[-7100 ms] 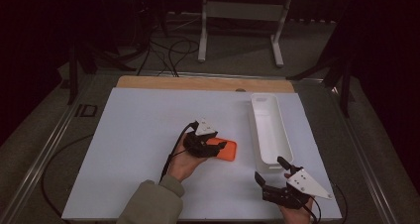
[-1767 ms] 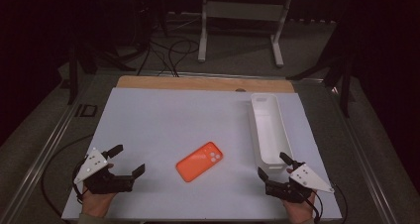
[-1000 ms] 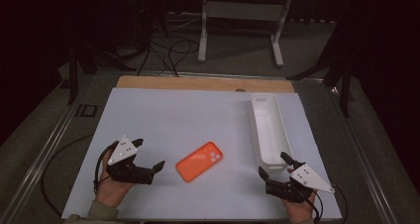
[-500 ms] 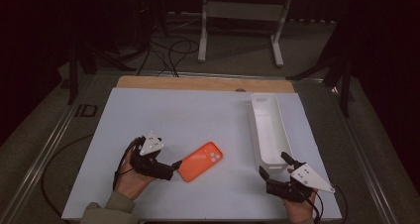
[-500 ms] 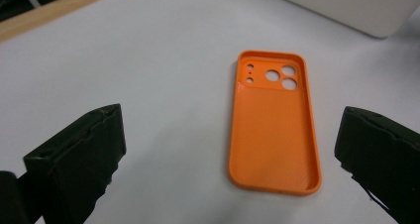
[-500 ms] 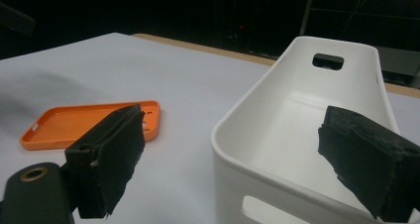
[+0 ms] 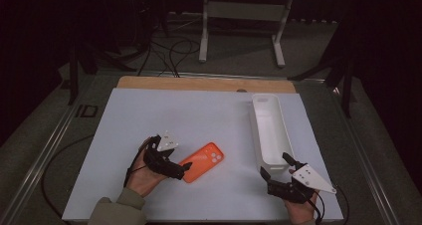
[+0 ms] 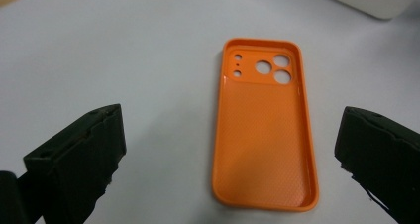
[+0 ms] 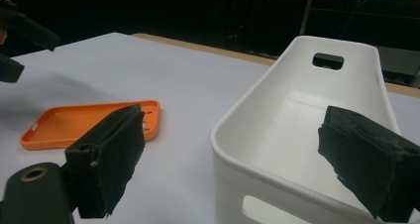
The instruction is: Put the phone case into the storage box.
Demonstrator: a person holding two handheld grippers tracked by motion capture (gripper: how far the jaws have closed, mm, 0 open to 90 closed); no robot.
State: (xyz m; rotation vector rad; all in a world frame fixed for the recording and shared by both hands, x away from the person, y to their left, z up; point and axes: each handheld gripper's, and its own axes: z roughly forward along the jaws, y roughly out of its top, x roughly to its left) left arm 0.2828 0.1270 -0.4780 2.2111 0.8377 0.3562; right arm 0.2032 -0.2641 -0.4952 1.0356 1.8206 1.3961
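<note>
A dark room surrounds a white-topped bench point(image 7: 149, 115) with a wooden strip along its far edge. An orange phone case point(image 7: 201, 162) lies flat, hollow side up, near the middle of the bench's near half. The left gripper point(image 7: 181, 169) sits at the case's near end, jaws spread wide with the case lying between them in the left gripper view. A long white bin point(image 7: 268, 128) stands along the right side. The right gripper point(image 7: 274, 171) rests near the bin's near end, jaws wide apart, holding nothing.

Phone case point(image 7: 201, 162) lies on table point(image 7: 149, 115), left of bin point(image 7: 268, 130).
</note>
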